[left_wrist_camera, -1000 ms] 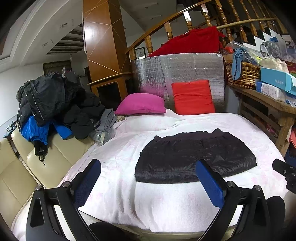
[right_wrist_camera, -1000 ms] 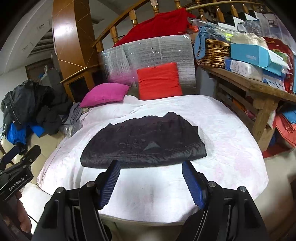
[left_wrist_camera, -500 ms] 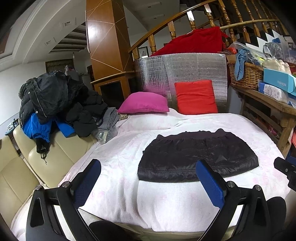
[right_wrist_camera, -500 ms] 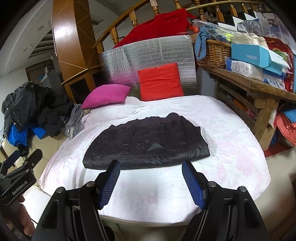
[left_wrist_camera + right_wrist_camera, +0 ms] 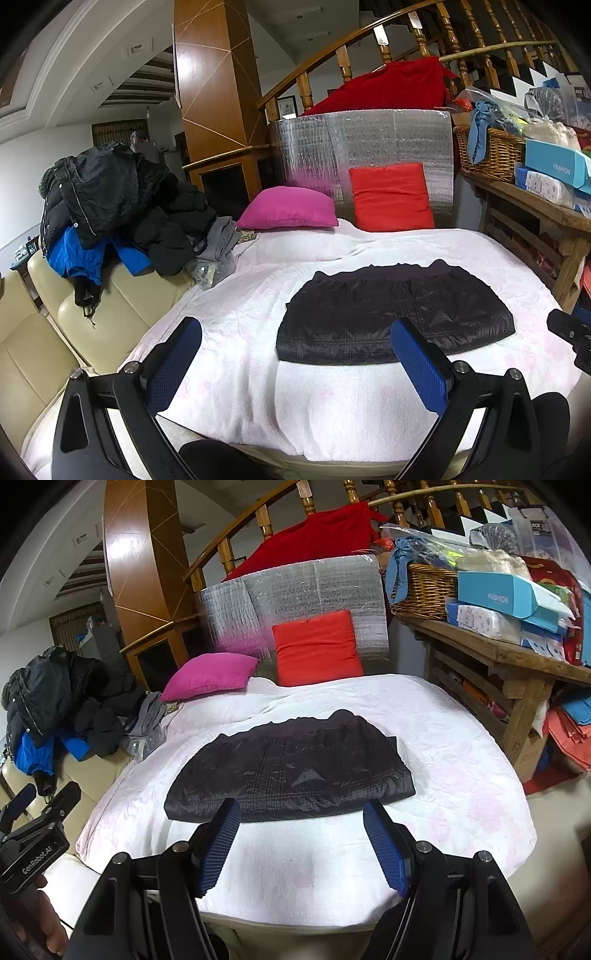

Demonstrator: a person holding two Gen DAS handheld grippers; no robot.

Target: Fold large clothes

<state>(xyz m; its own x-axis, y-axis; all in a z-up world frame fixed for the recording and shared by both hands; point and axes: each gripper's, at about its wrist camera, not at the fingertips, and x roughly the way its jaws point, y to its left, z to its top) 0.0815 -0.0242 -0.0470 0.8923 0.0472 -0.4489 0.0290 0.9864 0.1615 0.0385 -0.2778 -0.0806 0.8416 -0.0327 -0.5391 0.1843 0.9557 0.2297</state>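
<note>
A black garment (image 5: 395,314) lies folded flat on the white blanket (image 5: 332,398) of the bed; it also shows in the right wrist view (image 5: 291,771). My left gripper (image 5: 295,347) is open and empty, held above the bed's near edge, short of the garment's near left corner. My right gripper (image 5: 303,830) is open and empty, just short of the garment's near hem. The left gripper's body (image 5: 33,842) shows at the left edge of the right wrist view.
A pile of dark and blue jackets (image 5: 107,214) lies on a cream sofa (image 5: 74,332) at the left. A pink cushion (image 5: 288,210) and a red cushion (image 5: 391,197) stand at the bed's head. A wooden table (image 5: 509,657) with a basket and boxes is at the right.
Both views have shifted slightly: the garment sits a little further right and closer in the frames. Both grippers stay open.
</note>
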